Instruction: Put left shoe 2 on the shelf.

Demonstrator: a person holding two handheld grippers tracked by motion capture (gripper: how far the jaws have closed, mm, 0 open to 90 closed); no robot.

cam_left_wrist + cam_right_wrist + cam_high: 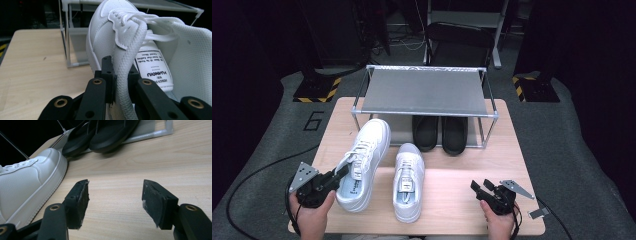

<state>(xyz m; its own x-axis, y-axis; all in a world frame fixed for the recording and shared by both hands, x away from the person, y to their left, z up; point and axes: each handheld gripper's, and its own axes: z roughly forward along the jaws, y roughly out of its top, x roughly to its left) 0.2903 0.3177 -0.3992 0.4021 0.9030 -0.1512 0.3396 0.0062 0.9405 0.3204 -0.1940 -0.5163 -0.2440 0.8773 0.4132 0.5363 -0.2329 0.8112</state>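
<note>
Two white sneakers [362, 165] [408, 182], one with a black-lettered white tongue label [153, 70]. Black slippers [440, 134] under a grey, silver-framed shelf [424, 91]. Pale wood-grain worktop [452, 200]; black tongs [115, 202].

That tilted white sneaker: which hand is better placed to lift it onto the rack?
Probably left: its tool is already shut on the tilted sneaker collar. The right tool is open above bare table.

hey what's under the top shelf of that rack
A pair of black slippers sits under the rack shelf, toes poking out toward the sneakers. The shelf covers their back ends.
</note>
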